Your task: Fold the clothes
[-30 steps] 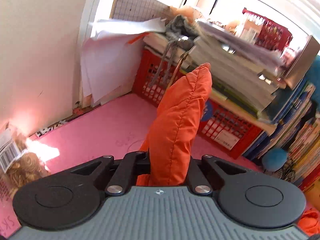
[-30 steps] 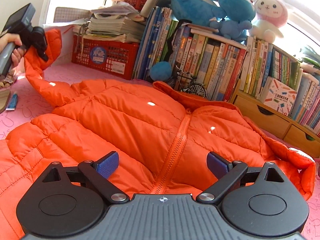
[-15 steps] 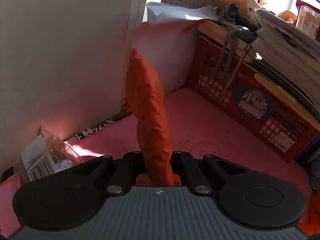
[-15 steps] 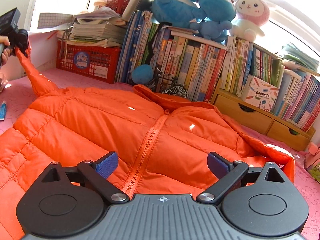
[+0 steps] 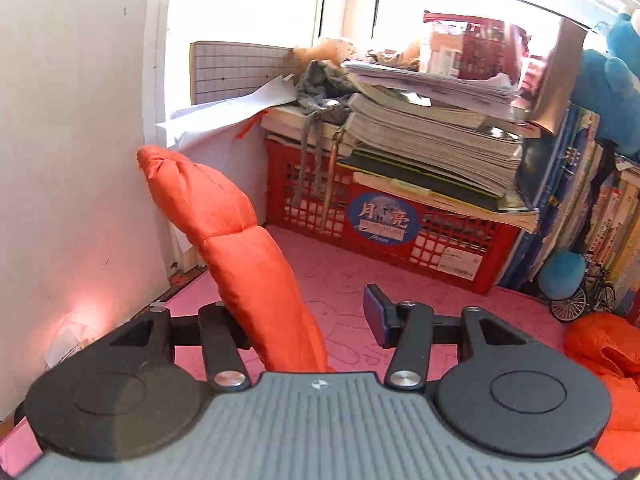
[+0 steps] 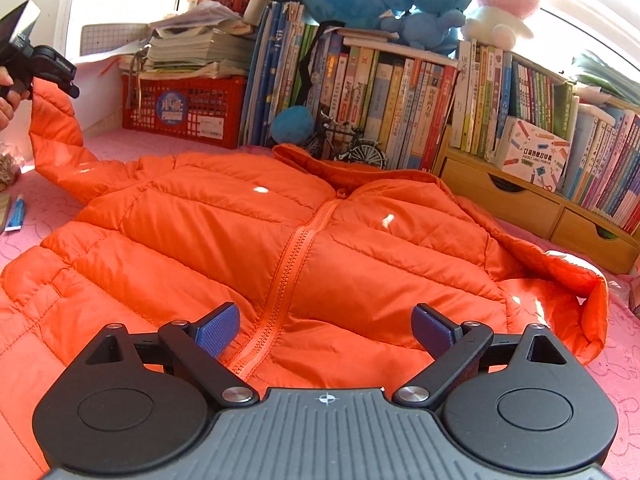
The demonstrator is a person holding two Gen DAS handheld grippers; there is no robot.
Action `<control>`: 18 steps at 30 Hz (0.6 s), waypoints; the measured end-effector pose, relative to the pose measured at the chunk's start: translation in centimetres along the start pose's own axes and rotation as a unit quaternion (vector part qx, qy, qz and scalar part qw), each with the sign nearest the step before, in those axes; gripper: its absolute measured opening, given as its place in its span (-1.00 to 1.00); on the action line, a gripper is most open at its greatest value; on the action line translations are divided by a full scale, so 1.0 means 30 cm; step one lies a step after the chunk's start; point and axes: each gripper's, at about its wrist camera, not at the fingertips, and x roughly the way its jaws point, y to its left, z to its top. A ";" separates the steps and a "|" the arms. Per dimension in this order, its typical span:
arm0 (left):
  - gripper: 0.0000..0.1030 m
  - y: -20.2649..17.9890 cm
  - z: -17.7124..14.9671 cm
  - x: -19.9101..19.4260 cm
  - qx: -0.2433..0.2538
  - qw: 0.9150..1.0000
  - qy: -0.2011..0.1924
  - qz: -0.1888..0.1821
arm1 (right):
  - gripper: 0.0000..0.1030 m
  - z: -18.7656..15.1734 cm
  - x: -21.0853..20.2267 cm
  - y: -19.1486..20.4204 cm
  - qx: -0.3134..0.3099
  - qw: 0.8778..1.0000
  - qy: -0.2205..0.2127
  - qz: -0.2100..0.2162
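Note:
An orange puffer jacket [image 6: 304,240] lies front up and zipped on the pink mat [image 6: 624,344]. Its left sleeve [image 6: 52,136] is lifted at the far left. In the left wrist view my left gripper [image 5: 312,320] is open, and the sleeve [image 5: 240,248] stands between its jaws, leaning against the left finger. The left gripper also shows in the right wrist view [image 6: 48,68], in a hand. My right gripper [image 6: 326,326] is open and empty, low over the jacket's lower front by the zipper.
A red crate [image 5: 384,232] stacked with books and papers stands at the back left by the white wall [image 5: 72,160]. A bookshelf [image 6: 460,96] with plush toys and wooden drawers [image 6: 520,200] lines the back. A small bicycle model [image 6: 344,144] and a blue ball [image 6: 292,124] sit near the jacket's collar.
My left gripper has opened: it was shut on the sleeve, and now the jaws stand apart around it. The right gripper has shifted slightly to the right over the jacket.

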 end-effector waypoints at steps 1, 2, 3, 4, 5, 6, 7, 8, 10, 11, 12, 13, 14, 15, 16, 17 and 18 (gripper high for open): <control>-0.03 -0.032 0.001 -0.024 0.009 1.000 -0.012 -0.013 | 0.81 0.006 -0.003 -0.012 0.003 1.000 -0.004 -0.005; -0.03 -0.064 0.001 -0.049 0.018 0.999 -0.025 -0.025 | 0.81 0.009 -0.005 -0.022 0.004 1.000 -0.007 -0.010; -0.03 -0.096 0.002 -0.073 0.028 0.998 -0.037 -0.038 | 0.81 0.011 -0.006 -0.039 0.008 1.000 -0.009 -0.019; -0.03 -0.128 0.002 -0.098 0.037 0.997 -0.049 -0.050 | 0.81 0.013 -0.007 -0.056 0.011 1.000 -0.010 -0.027; -0.02 -0.160 0.003 -0.122 0.046 0.995 -0.061 -0.063 | 0.81 0.012 -0.008 -0.072 0.017 0.999 -0.009 -0.032; -0.01 -0.193 0.002 -0.142 0.056 0.993 -0.072 -0.074 | 0.81 0.010 -0.010 -0.088 0.022 0.999 -0.007 -0.036; -0.01 -0.232 -0.007 -0.129 0.073 0.992 -0.073 -0.076 | 0.81 0.003 -0.012 -0.105 0.029 0.999 -0.005 -0.040; -0.01 -0.270 -0.022 -0.110 0.092 0.991 -0.070 -0.068 | 0.81 -0.003 -0.014 -0.116 0.032 0.999 -0.002 -0.042; -0.01 -0.291 -0.015 -0.068 0.099 0.992 -0.065 -0.040 | 0.81 -0.017 -0.018 -0.136 0.038 0.998 0.003 -0.046; -0.01 -0.297 -0.011 -0.048 0.101 0.993 -0.063 -0.025 | 0.81 -0.028 -0.022 -0.145 0.038 0.998 0.005 -0.048; -0.01 -0.270 0.004 -0.040 0.085 0.994 -0.065 -0.002 | 0.81 -0.035 -0.023 -0.148 0.037 0.998 0.006 -0.049; -0.01 -0.243 0.019 -0.033 0.070 0.995 -0.066 0.020 | 0.81 -0.044 -0.026 -0.150 0.036 0.998 0.007 -0.050; -0.01 -0.215 0.033 -0.026 0.055 0.995 -0.068 0.045 | 0.82 -0.050 -0.027 -0.154 0.035 0.998 0.008 -0.052; -0.01 -0.186 0.047 -0.026 0.046 0.993 -0.072 0.083 | 0.82 -0.056 -0.027 -0.156 0.034 0.998 0.008 -0.053; 0.04 -0.160 0.059 -0.027 0.039 0.990 -0.076 0.117 | 0.82 -0.060 -0.026 -0.159 0.033 0.998 0.009 -0.054; 0.13 -0.166 0.055 -0.040 0.046 0.989 -0.076 0.114 | 0.82 -0.062 -0.022 -0.162 0.035 0.998 0.009 -0.053; 0.14 -0.172 0.050 -0.053 0.054 0.989 -0.077 0.112 | 0.82 -0.063 -0.019 -0.166 0.037 0.998 0.010 -0.053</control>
